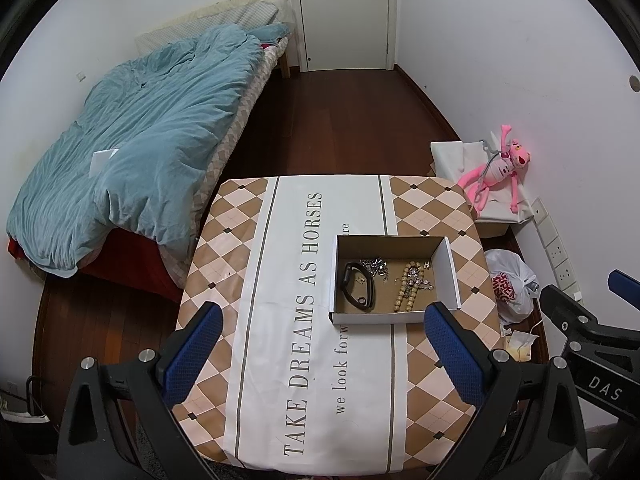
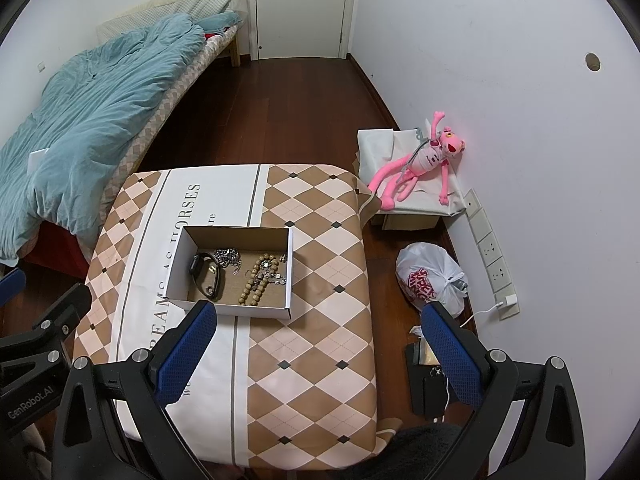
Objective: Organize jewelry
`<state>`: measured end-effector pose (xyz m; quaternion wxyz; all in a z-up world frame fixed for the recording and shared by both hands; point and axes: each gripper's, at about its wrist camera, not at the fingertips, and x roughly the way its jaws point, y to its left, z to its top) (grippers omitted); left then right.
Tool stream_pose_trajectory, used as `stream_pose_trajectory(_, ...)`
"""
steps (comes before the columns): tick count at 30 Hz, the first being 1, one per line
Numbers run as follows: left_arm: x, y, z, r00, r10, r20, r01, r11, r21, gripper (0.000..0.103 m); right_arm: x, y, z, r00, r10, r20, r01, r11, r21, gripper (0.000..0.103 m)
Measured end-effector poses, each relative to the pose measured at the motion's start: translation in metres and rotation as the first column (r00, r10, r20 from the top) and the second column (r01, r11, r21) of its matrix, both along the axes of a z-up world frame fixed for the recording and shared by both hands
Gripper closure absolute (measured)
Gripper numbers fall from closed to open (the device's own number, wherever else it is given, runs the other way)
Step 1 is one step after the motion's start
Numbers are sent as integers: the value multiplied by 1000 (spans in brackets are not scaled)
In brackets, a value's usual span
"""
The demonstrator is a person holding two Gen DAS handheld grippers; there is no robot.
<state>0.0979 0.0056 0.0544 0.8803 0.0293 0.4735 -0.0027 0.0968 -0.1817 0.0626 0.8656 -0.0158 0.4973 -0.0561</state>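
Left wrist view: the diamond-patterned counter [image 1: 432,216] stands between a bed [image 1: 132,128] and a white wall, a cardboard box [image 1: 448,268] near its right edge holding a black smartwatch [image 1: 357,286], silver chain [image 1: 374,267] and wooden beads [image 1: 408,286]; the left tool [image 1: 322,354] hovers above, fingers apart, empty. Right wrist view: the right tool [image 2: 320,356] hangs over the counter's right edge, fingers apart, with the box [image 2: 290,268] ahead-left and a pink plush toy [image 2: 424,160] by the wall.

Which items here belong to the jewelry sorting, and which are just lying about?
Job: cardboard box on the table, holding a black watch, a silver chain and a wooden bead bracelet.

Lying about: pink plush toy, white plastic bag, blue duvet.
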Motion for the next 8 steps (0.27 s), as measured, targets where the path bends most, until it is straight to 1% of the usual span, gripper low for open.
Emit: stream_pose_trajectory(8,0,-1,2,1000,0,8,0,1000,-5,0,0,0,0,1000,-1,-1,1,1000,0,0)
